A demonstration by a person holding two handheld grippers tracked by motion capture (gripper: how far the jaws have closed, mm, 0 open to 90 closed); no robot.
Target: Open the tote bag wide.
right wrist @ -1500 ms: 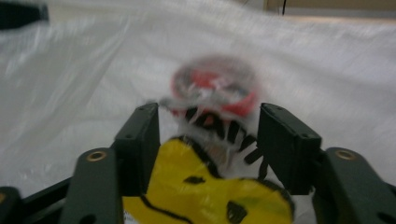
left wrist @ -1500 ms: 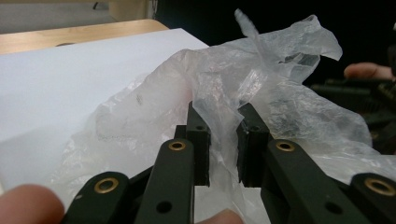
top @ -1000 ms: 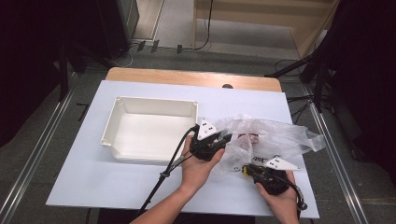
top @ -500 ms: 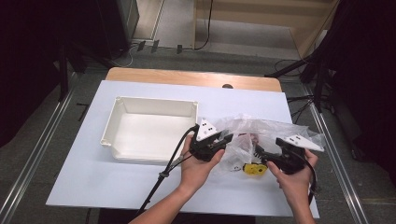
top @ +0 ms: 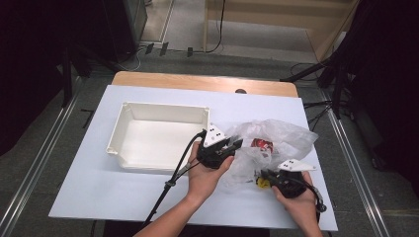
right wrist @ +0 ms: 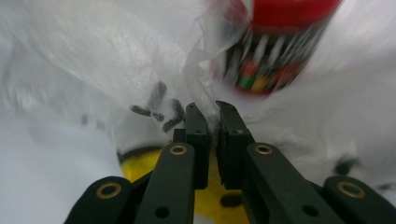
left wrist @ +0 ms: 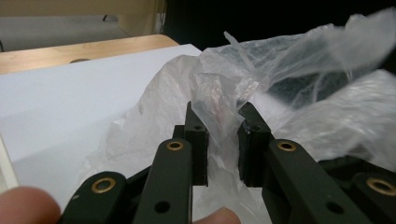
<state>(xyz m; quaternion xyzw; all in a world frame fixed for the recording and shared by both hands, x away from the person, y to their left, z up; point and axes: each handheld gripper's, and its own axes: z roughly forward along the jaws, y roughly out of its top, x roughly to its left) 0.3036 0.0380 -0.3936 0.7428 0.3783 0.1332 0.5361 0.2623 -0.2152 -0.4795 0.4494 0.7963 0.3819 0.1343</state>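
Observation:
A crumpled clear plastic bag (top: 281, 136) lies on the white table, right of the middle. Inside it are a red can (top: 260, 144) and a yellow thing (top: 260, 183). My left gripper (top: 237, 144) reaches into the bag's left edge. In the left gripper view, the left gripper (left wrist: 222, 116) is shut on a raised fold of the bag (left wrist: 299, 70). My right gripper (top: 265, 176) is at the bag's near edge, beside the yellow thing. Its jaws have just closed, and the right gripper (right wrist: 211, 109) pinches a strip of film (right wrist: 201, 65) below the can (right wrist: 275, 42).
An empty white tray (top: 123, 123) stands left of the bag, close behind my left hand. The left gripper's cable (top: 168, 185) runs back over the table's near edge. A wooden strip (top: 197, 81) borders the far side of the table (top: 99, 187).
The right gripper swung from the bag's right side back to its near edge by the yellow thing and closed on the film. The left gripper stayed in place on the bag.

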